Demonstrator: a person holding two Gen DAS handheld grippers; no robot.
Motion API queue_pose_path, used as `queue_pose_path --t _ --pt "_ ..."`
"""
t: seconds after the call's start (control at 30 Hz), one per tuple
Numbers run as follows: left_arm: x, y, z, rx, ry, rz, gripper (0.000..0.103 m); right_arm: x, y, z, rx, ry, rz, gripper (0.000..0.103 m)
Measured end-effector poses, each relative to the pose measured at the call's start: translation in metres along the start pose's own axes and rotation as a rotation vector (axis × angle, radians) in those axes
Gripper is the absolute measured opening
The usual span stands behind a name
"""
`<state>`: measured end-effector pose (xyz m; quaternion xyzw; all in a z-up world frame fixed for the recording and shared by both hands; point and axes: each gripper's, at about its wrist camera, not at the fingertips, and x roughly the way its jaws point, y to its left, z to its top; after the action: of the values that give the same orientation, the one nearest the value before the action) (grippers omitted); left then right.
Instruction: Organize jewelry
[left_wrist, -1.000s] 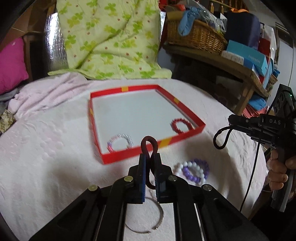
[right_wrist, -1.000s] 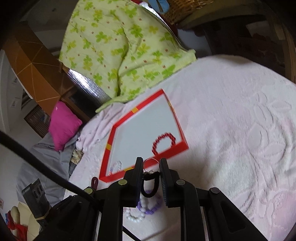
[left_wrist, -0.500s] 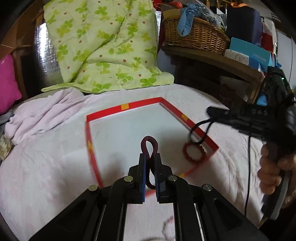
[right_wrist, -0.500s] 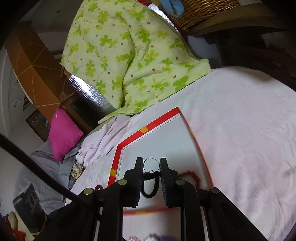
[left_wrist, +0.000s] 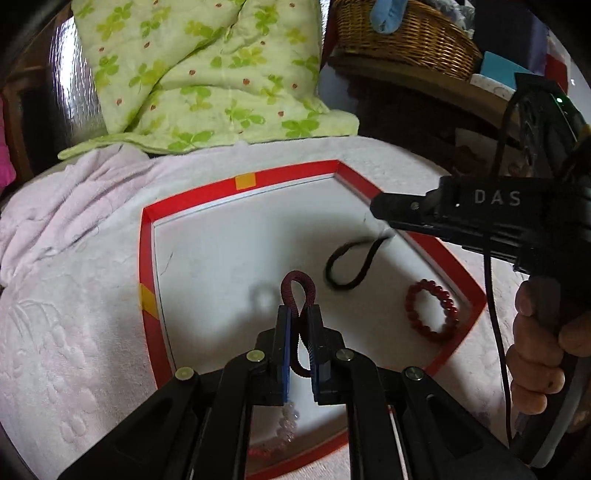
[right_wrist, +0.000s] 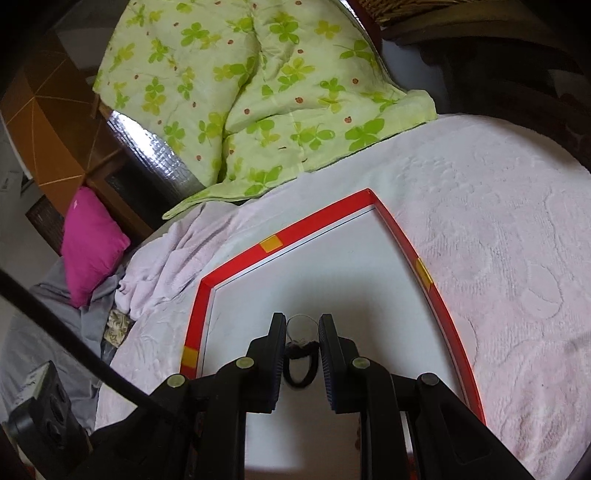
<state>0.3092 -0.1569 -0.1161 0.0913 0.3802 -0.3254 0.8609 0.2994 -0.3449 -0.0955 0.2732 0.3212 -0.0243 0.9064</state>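
The dark red band (left_wrist: 297, 291) is pinched tight in the left gripper (left_wrist: 298, 321), low in the frame over the red tray (left_wrist: 147, 266). The right gripper (right_wrist: 302, 334) holds a black band (right_wrist: 300, 363). Lower both gently, then let go inside the tray.

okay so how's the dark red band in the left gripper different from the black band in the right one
The dark red band is squeezed flat between the left gripper's closed jaws, its loop poking up past the tips. The black band dangles loosely below the right gripper, whose jaws stand further apart. The red one looks ribbed and thicker; the black one is thin and smooth. Both hang above the red-rimmed tray.
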Motion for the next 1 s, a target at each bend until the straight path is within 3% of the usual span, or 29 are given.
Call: queue_pose_path --t 0.1,0.2,0.43,0.5,0.57,1.0 --pt "0.002 0.003 0.001 -0.002 -0.002 0.005 0.018 0.005 -0.002 0.002 0.018 0.001 -0.009 0.02" --pt "-0.001 0.006 0.0 -0.005 -0.01 0.045 0.046 0.004 -0.005 0.004 0.024 0.0 -0.02 0.02" --pt "-0.033 0.011 -0.005 -0.026 -0.063 0.113 0.063 -0.02 -0.01 0.005 0.039 -0.017 -0.001 0.027" --pt "-0.046 0.012 -0.01 -0.041 -0.072 0.148 0.071 -0.029 -0.009 0.003 0.034 -0.009 -0.002 0.033" --pt "-0.059 0.011 -0.018 -0.051 -0.092 0.178 0.073 -0.038 -0.008 0.0 0.035 -0.008 0.008 0.048" --pt "-0.114 -0.03 -0.098 0.009 -0.076 0.332 0.075 -0.122 0.017 -0.056 -0.13 -0.054 -0.017 0.049"
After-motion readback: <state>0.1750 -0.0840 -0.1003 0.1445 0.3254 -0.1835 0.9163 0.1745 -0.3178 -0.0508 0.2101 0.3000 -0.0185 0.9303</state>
